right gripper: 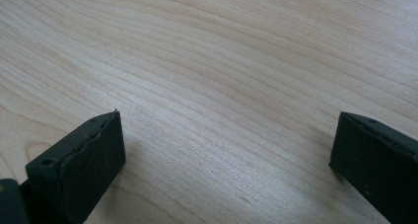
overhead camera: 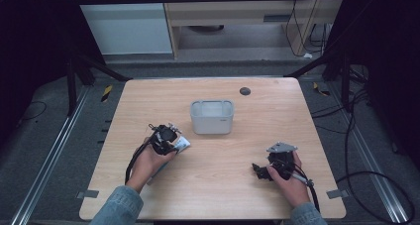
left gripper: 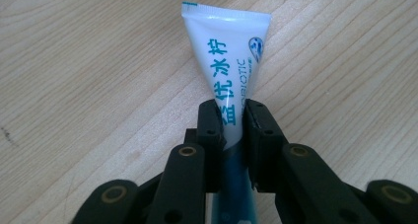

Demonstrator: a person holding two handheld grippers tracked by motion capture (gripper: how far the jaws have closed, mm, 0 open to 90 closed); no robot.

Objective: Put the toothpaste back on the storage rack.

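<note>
1. Nearest me, I see both forearms in denim sleeves coming in over the near edge of the wooden table (overhead camera: 218,185).
2. My right gripper (overhead camera: 260,170) sits low over the near right part of the table, held by the right hand (overhead camera: 289,178). In the right gripper view its jaws stand wide apart with bare wood grain between them.
3. My left gripper (overhead camera: 171,136) is a little farther in, on the left side, held by the left hand (overhead camera: 148,160). In the left gripper view its jaws are clamped on a white tube (left gripper: 226,76) with teal lettering, gripping it partway along its body; the flat crimped end points away from the camera, over the wood.
4. Beyond both grippers, near the table's middle, stands a pale grey open bin (overhead camera: 212,117), apart from the tube.
5. Farther still, a small dark round spot (overhead camera: 244,91) marks the tabletop near the far edge.
</note>
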